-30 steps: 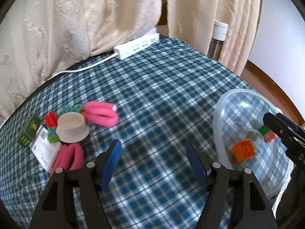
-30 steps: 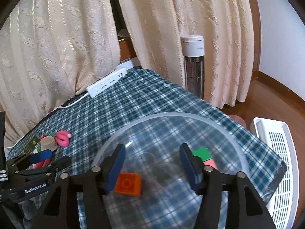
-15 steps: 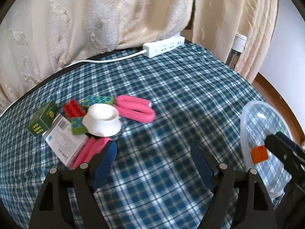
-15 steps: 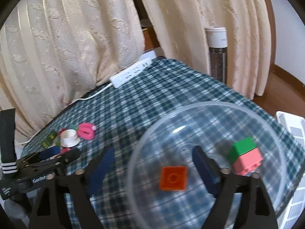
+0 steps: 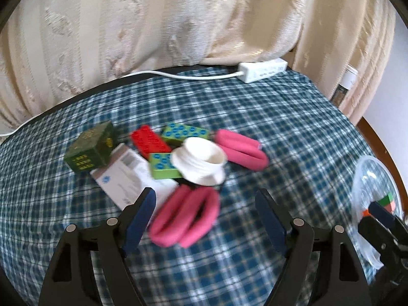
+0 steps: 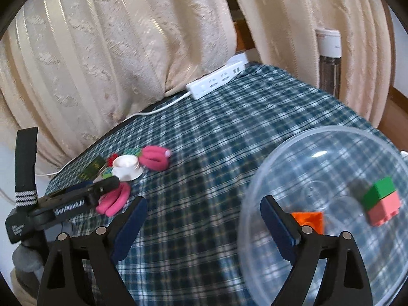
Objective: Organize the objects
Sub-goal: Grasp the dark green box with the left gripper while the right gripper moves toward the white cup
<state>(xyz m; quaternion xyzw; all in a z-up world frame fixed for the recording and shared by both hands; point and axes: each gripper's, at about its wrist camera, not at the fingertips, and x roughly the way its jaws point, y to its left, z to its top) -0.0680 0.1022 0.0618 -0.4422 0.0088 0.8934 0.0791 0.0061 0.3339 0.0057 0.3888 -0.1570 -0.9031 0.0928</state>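
On the checked tablecloth lies a cluster: a dark green box (image 5: 90,150), a white card box (image 5: 128,176), a red brick (image 5: 149,141), two green bricks (image 5: 185,132) (image 5: 162,165), a white cup-shaped lid (image 5: 200,160) and two folded pink foam pieces (image 5: 241,149) (image 5: 186,215). My left gripper (image 5: 204,219) is open and empty, with the nearer pink piece between its fingers. My right gripper (image 6: 204,227) is open and empty beside a clear plastic bowl (image 6: 293,158) holding an orange brick (image 6: 309,219) and a green-on-pink brick (image 6: 381,200).
A white power strip (image 5: 264,71) with its cable lies at the table's far edge, against cream curtains (image 5: 153,25). A tall white-capped heater (image 6: 329,58) stands beyond the table. The bowl (image 5: 372,178) sits at the table's right edge.
My left gripper has swung left and closer to the cluster, which now fills its view centre. My right gripper has turned left, so the bowl has slid to its right.
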